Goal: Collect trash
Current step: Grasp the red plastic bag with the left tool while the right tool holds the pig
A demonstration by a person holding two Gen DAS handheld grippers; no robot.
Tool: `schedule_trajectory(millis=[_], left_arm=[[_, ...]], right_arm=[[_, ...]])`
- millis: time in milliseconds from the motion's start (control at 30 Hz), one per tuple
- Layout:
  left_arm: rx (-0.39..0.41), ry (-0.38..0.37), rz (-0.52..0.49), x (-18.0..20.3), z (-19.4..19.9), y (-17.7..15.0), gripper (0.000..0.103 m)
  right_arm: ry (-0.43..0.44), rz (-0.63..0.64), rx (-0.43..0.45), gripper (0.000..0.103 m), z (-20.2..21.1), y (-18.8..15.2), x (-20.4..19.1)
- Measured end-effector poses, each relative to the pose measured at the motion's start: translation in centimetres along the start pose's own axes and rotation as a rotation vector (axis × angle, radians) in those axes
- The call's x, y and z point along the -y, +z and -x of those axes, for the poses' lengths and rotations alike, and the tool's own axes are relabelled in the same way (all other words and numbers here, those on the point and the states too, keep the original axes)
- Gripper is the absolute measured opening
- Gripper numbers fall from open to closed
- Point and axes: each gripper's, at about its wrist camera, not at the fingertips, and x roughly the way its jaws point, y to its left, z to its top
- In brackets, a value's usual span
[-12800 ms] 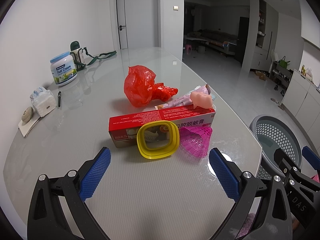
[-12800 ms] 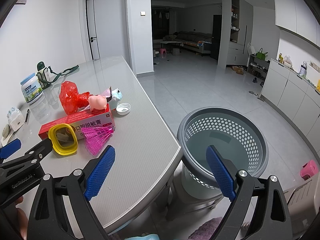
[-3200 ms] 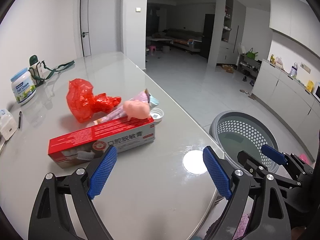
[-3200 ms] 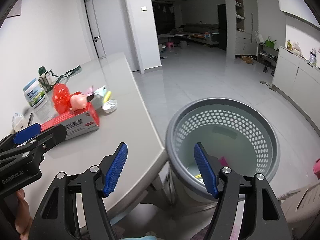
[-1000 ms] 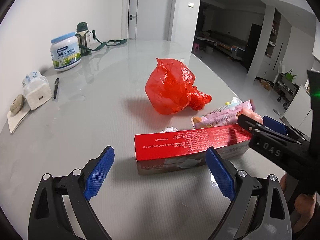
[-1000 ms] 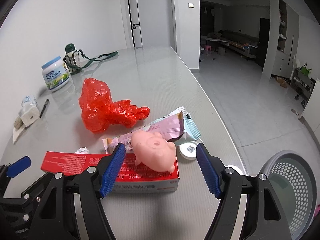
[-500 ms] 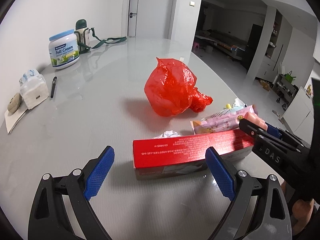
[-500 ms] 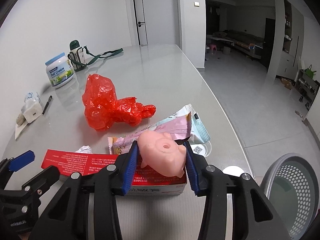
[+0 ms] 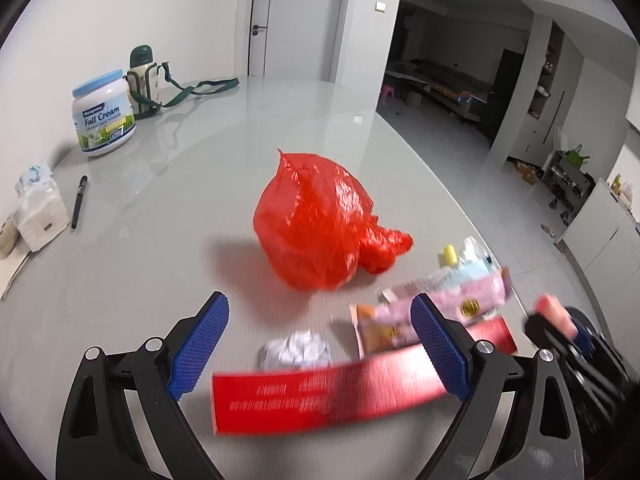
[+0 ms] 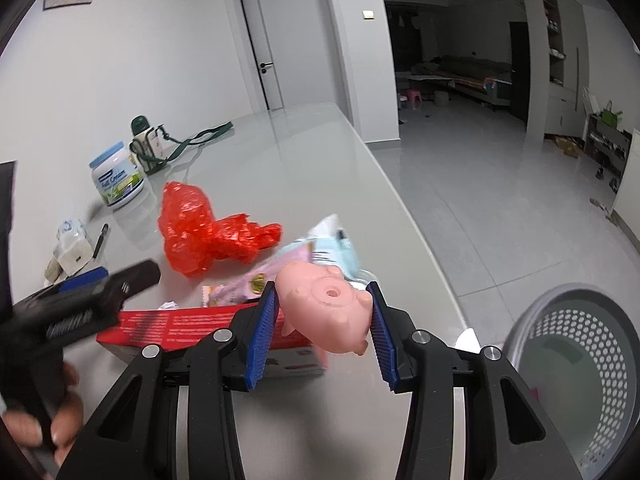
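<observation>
- At the counter's [image 10: 304,184] near edge, the pink pig toy [image 10: 326,312] was gripped between the pads of the right claw [image 10: 320,330], apparently lifted clear of the red toothpaste box [image 10: 192,330] for carrying.
- The left claw [image 9: 320,344] was held wide open and empty over that box, seemingly lined up for it.
- The perforated grey basket [image 10: 580,368] stood on the floor beside the counter, to the right; nothing was seen in the way.
- A red plastic bag [image 9: 320,232], a pink wrapper [image 9: 440,300] and crumpled foil [image 9: 296,354] lay uncollected.
</observation>
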Motion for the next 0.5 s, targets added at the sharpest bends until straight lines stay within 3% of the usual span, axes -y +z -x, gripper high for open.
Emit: schedule_trajectory(millis=[300,367,500], left_arm=[[0.009,0.061,-0.024,1.3,-3.4,2.5,0.091],[0.012,0.079,-0.024,1.4,-4.1,2.8,0.087],[-0.018,0.087,-0.024,1.2,-5.5,3.1,0.068]], right_arm=[[-0.018,-0.062,-0.004,0.043,0.7,-0.3,2.8],[-0.023,-0.067,-0.004,0.043,0.9,-0.4,3.2],[-0.026,-0.083,-0.007,0.043,1.0,-0.6,3.9]])
